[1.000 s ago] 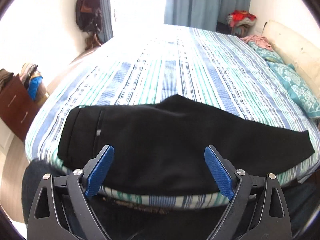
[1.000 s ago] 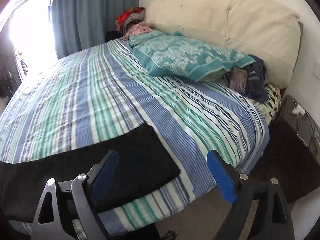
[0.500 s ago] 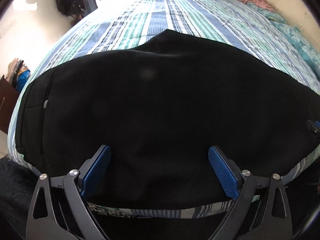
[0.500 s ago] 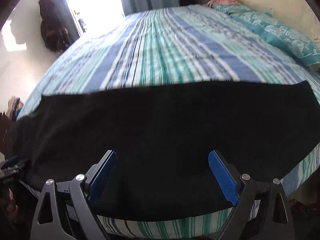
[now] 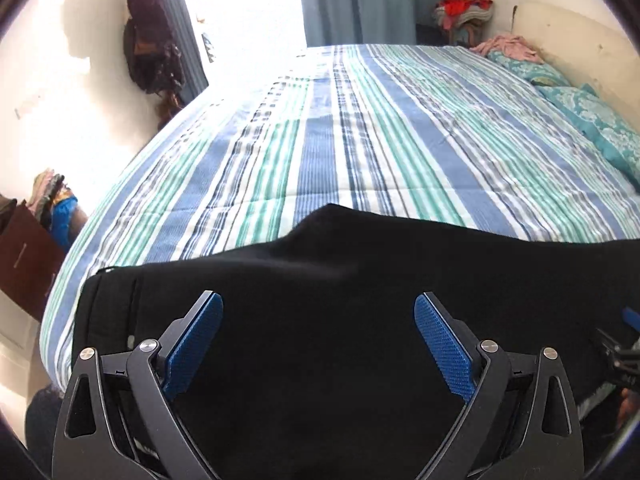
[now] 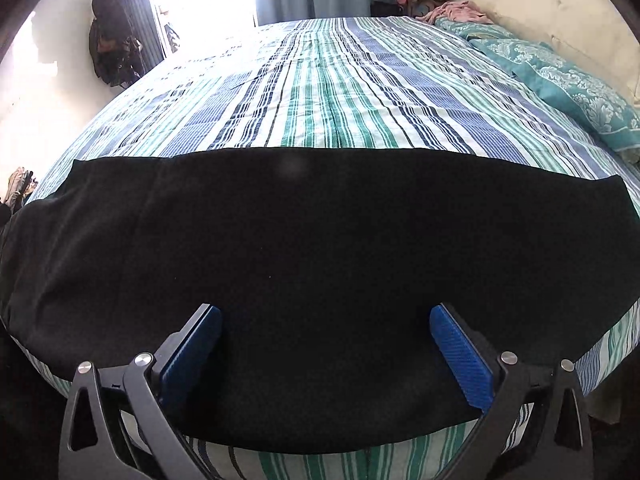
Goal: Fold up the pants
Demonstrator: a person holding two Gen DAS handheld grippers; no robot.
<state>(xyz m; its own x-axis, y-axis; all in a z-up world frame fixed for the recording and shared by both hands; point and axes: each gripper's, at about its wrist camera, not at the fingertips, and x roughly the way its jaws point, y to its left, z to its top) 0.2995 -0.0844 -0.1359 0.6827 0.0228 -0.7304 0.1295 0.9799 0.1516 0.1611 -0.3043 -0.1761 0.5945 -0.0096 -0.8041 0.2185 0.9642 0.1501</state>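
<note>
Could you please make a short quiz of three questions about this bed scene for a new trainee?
1. True or false: the black pants lie spread flat along the near edge of the striped bed.
2. Which is between the fingers of the right claw? A) nothing gripped, only the pants lying below B) a pillow C) a pink cloth
3. Fill in: in the left wrist view, the waistband end of the pants is on the ____ side.

Key: 1 true; 2 A; 3 left
</note>
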